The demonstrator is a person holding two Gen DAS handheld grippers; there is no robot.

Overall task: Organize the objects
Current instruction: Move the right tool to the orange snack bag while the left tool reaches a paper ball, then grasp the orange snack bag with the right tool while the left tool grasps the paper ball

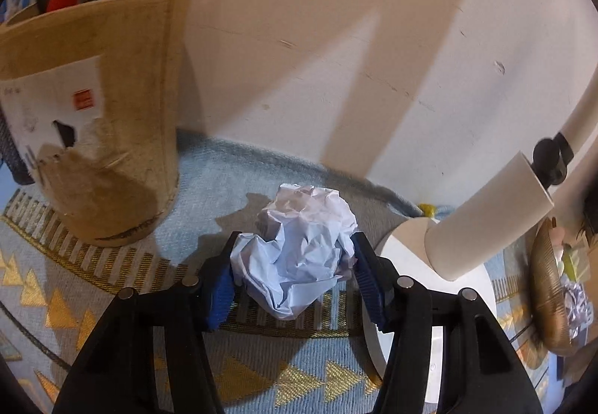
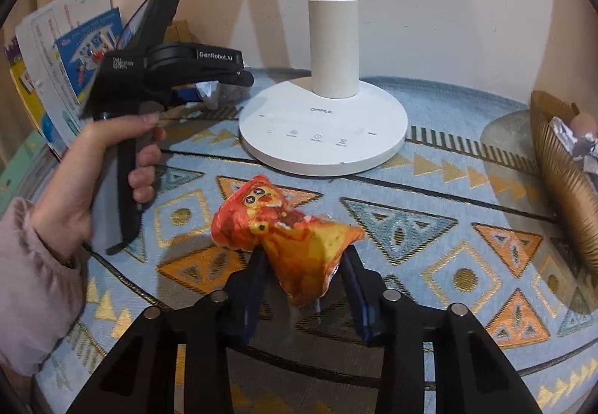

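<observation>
**Paper and wrapper, both in the grip**

Crumpled paper ball (image 1: pixel 299 249) sits clamped between the left gripper (image 1: pixel 295 279) fingers, low over the patterned cloth on the worktop (image 2: pixel 429 227). Orange snack wrapper (image 2: pixel 287 238) is pinched by the right gripper (image 2: pixel 304 283), its long axis running far-left to near-right. Lamp base (image 2: pixel 323 126) stands just beyond. Gold basket (image 2: pixel 560 189) waits far right, nearer the right hand's load. Pen pot (image 1: pixel 93 122) stands left.

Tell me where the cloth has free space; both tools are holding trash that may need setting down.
Free: patterned cloth between the lamp base and gold dish. Crowded: far left, around the left tool, pen holder and booklets.
</observation>
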